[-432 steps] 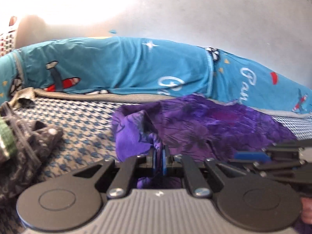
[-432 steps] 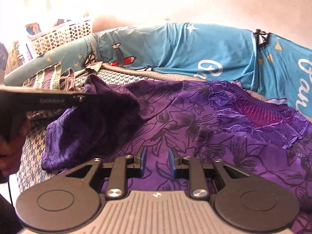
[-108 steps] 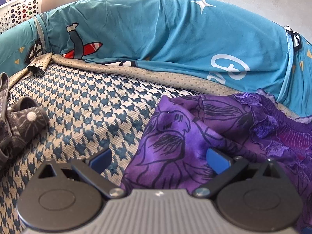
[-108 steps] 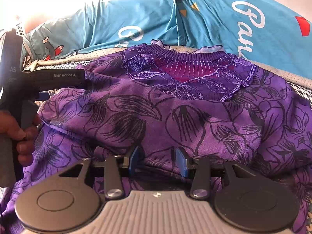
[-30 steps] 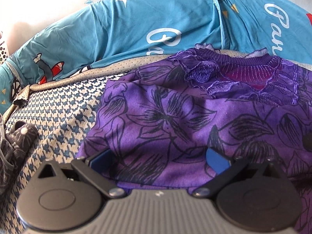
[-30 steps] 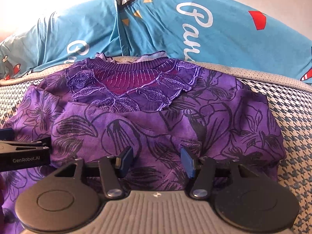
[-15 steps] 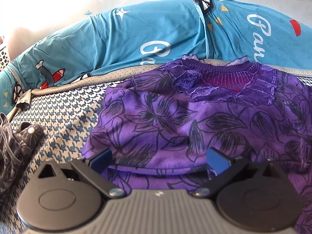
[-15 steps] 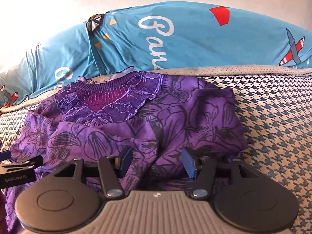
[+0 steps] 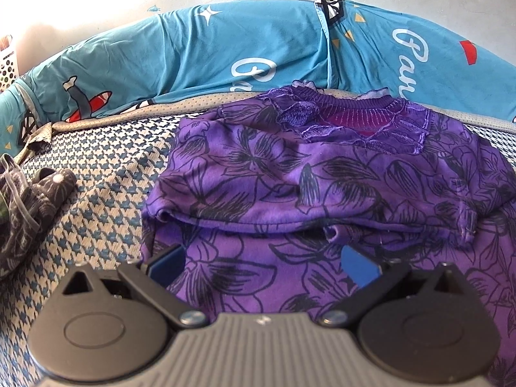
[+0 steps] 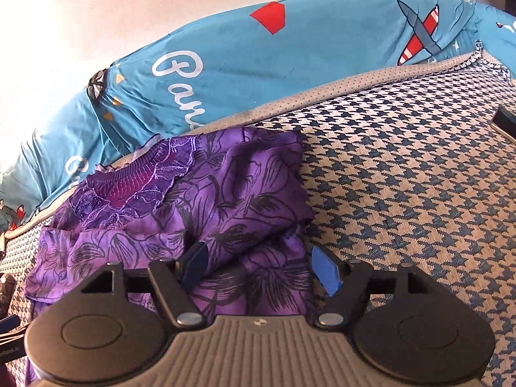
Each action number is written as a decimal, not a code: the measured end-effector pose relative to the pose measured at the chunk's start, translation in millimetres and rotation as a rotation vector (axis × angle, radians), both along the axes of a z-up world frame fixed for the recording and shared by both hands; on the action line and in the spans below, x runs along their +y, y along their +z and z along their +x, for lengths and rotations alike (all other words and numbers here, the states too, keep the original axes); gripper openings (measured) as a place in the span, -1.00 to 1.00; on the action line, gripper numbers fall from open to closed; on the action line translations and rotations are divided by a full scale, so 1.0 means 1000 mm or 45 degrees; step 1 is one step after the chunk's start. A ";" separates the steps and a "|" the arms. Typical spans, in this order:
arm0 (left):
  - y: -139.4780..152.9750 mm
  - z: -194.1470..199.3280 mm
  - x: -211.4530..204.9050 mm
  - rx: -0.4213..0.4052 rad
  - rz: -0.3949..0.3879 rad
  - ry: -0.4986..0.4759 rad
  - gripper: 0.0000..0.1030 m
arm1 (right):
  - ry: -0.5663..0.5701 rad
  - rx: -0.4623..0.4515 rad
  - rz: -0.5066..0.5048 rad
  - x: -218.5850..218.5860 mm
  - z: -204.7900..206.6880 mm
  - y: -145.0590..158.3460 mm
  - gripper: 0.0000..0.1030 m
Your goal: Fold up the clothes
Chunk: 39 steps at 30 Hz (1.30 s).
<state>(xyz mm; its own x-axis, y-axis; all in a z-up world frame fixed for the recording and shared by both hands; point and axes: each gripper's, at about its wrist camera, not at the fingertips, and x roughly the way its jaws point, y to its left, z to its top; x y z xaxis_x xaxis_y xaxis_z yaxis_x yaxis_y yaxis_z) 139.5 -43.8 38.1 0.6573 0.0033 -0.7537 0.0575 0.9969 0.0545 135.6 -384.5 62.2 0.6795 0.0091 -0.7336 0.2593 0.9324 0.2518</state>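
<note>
A purple floral top (image 9: 309, 174) with a lace collar (image 9: 351, 122) lies on the houndstooth bed cover (image 9: 106, 193), its upper part folded down over its lower part. My left gripper (image 9: 262, 262) hovers open over the near fabric, holding nothing. In the right wrist view the same purple top (image 10: 200, 200) sits left of centre. My right gripper (image 10: 259, 272) is open above the top's right edge, with cloth lying between its blue pads (image 10: 325, 274) but not pinched.
A long teal printed pillow (image 9: 200, 51) runs along the wall behind the top. A dark patterned garment (image 9: 22, 203) is heaped at the left. Bare houndstooth cover (image 10: 403, 200) spreads to the right, with a dark object (image 10: 506, 122) at the far right edge.
Both grippers have pulled back from the top. The right view has swung to the right, showing more bare bed cover. The left gripper, long ago shut on the cloth, stays open.
</note>
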 end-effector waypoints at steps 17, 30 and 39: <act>-0.019 0.018 -0.016 0.022 -0.073 0.002 1.00 | -0.237 -0.001 0.286 -0.053 0.014 -0.026 0.46; -0.029 0.038 -0.031 -0.045 -0.072 0.026 1.00 | -0.263 -0.025 0.355 -0.052 0.029 -0.035 0.46; -0.032 0.044 -0.033 -0.038 -0.096 0.047 1.00 | -0.175 -0.055 0.320 -0.039 0.050 -0.037 0.29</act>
